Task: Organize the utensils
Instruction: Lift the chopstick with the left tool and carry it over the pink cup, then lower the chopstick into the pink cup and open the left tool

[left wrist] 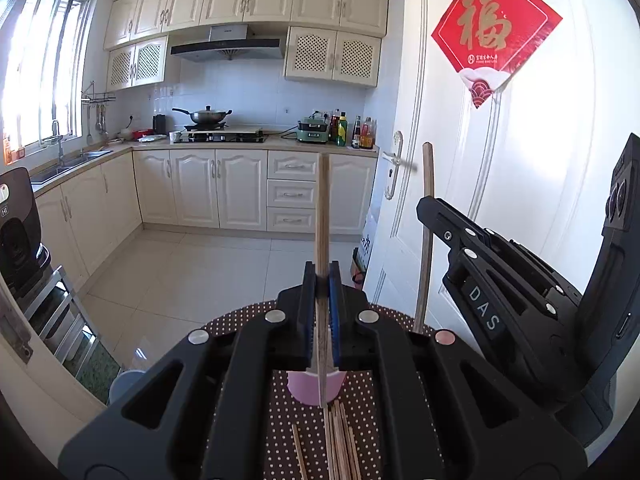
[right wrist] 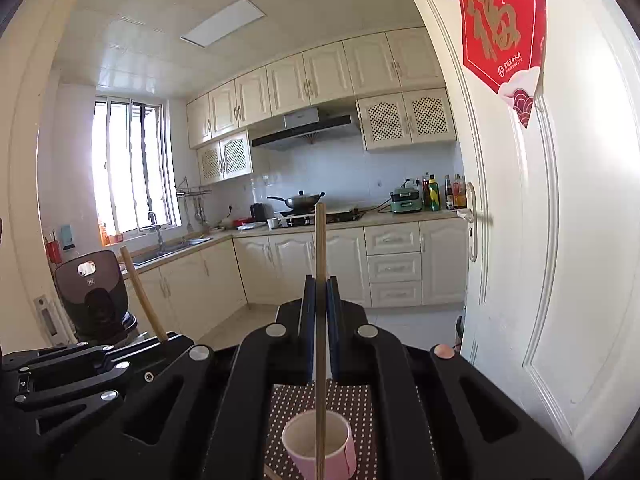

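Nearest, in the left wrist view, loose chopsticks (left wrist: 340, 440) lie on a brown dotted cloth (left wrist: 288, 432) directly under the left gripper. A pink cup (left wrist: 298, 388) stands on the same cloth just beyond them; the right wrist view shows it upright and open-topped (right wrist: 320, 440), seemingly empty, though the base is poorly seen.

Left gripper (left wrist: 322, 280): jaws closed tight on one chopstick (left wrist: 322, 208), held upright, its upper end rising well above the fingers and its lower end hanging over the cup's near rim.

Right gripper (right wrist: 320, 292): jaws likewise closed on a second chopstick (right wrist: 320, 248), upright, its lower end reaching down inside the mouth of the cup. This gripper appears at the right of the left wrist view (left wrist: 430, 206), close beside the left one, apart from it.

Both tools are raised clear of the cloth.

Beyond: a tiled floor (left wrist: 192, 272), a white door (left wrist: 520, 160) on the right bearing a red diamond decoration (left wrist: 496, 28), then cream cabinets (left wrist: 240, 188), a counter with a wok (left wrist: 206, 115) on the hob, and bottles (left wrist: 362, 134) at the far end.
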